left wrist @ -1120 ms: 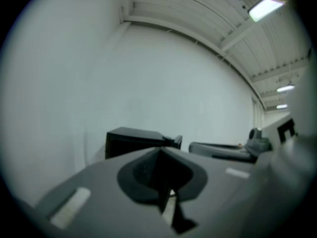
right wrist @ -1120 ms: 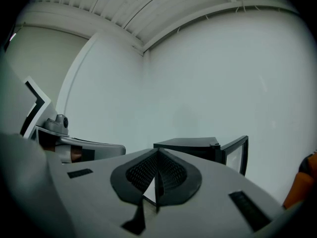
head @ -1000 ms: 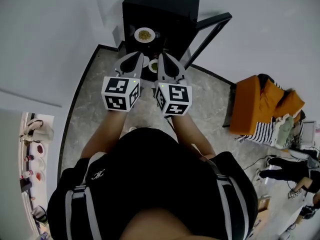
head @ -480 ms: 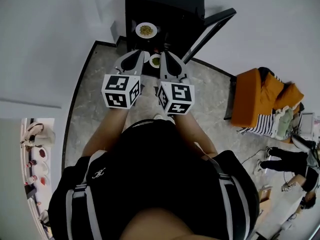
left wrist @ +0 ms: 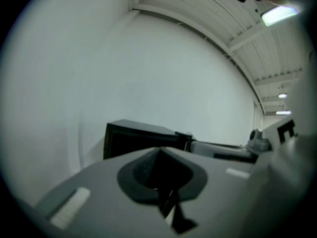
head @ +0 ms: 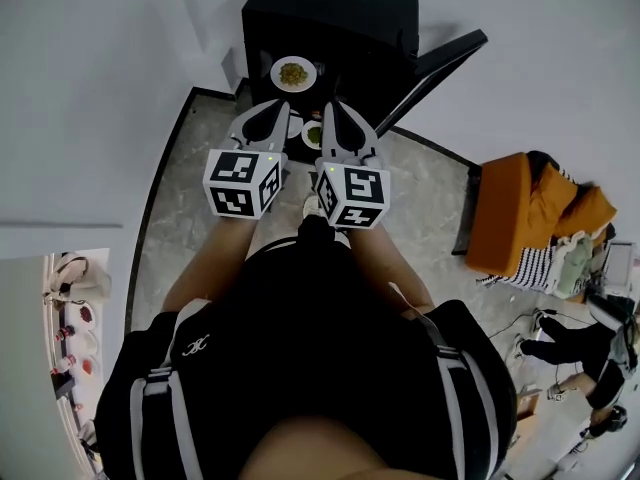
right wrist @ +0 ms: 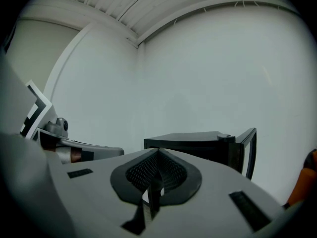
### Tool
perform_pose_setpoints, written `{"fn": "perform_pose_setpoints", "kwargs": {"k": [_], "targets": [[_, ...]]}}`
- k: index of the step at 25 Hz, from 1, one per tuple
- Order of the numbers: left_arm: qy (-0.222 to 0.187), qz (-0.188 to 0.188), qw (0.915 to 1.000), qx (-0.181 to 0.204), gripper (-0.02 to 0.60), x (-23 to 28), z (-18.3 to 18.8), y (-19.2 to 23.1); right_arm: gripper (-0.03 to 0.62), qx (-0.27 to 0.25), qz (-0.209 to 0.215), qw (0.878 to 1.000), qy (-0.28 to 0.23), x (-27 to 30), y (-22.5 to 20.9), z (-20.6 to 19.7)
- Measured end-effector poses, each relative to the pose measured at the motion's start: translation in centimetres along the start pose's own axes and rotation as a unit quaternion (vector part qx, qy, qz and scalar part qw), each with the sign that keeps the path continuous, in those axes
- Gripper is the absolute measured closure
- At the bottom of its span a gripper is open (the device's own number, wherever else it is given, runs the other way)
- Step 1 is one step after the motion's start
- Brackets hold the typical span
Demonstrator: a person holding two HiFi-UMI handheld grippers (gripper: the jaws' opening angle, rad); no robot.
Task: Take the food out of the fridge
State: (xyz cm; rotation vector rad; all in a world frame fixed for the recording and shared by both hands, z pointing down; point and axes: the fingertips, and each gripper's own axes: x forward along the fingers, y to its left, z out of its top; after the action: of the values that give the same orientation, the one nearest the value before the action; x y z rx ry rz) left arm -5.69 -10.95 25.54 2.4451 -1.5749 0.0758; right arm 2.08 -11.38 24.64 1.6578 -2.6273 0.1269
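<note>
A small black fridge stands against the white wall with its door swung open to the right. Inside, a white plate of yellowish food sits on the upper shelf. A bowl of green food sits lower, between the two grippers' tips. My left gripper and right gripper are held side by side just in front of the opening, both shut and empty. In the left gripper view the fridge lies beyond the shut left gripper. The right gripper view shows the fridge and its door past the shut right gripper.
The floor is grey marble with a dark border along the white walls. An orange pile with striped cloth lies on the floor at the right, past the door. A shelf with small items shows at the far left.
Both grippers, still shut and side by side, have come slightly closer to the open fridge. The bowl of green food now shows more fully between their tips.
</note>
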Motion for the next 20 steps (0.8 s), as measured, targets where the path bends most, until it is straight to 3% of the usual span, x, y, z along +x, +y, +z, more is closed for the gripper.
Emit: {"fn": "perform_pose_setpoints", "kwargs": {"k": [10, 17, 20], "targets": [[0.020, 0.023, 0.9995, -0.007, 0.578, 10.0, 0.4, 1.3, 0.594, 0.008, 0.054, 0.998, 0.038, 8.5, -5.2, -1.8], [0.033, 0.050, 0.9969, -0.050, 0.578, 13.5, -1.5, 3.1, 0.594, 0.010, 0.096, 0.993, 0.065, 12.7, -6.6, -3.9], [0.050, 0.059, 0.9916, -0.103, 0.578, 13.6, -3.9, 4.4, 0.594, 0.014, 0.103, 0.991, 0.084, 13.6, -6.5, -5.2]]}}
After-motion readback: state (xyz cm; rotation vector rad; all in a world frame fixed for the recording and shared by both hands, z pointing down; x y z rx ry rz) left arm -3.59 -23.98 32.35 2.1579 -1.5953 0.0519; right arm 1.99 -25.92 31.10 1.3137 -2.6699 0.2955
